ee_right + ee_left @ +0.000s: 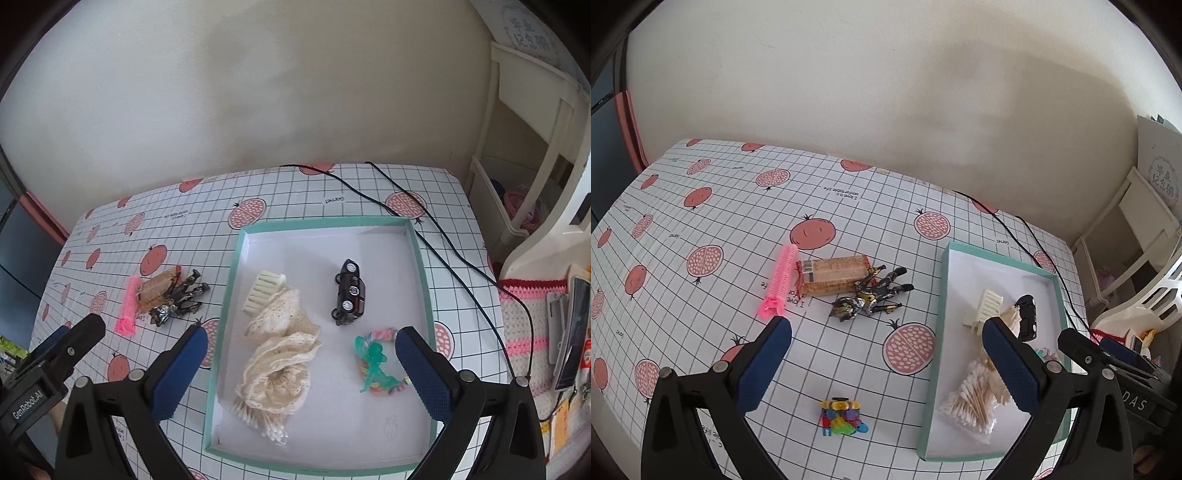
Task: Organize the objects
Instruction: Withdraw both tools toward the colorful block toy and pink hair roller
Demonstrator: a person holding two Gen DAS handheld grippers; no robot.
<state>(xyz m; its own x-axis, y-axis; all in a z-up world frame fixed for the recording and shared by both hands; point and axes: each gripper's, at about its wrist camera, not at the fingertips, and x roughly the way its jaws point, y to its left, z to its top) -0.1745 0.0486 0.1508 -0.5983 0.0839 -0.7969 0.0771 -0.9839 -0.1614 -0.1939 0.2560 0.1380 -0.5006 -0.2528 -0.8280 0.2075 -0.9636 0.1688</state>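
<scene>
Jaws released on left gripper and right gripper | tray holds toy car

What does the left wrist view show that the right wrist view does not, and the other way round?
Only the left wrist view shows the small colourful block toy on the tablecloth. Only the right wrist view shows the green figure on a braided ring, plus the lace cloth in full. Both share the tray, the black toy car, the cotton swabs, the pink curler and the dark action figure. The left claw and the right claw are both open.
</scene>
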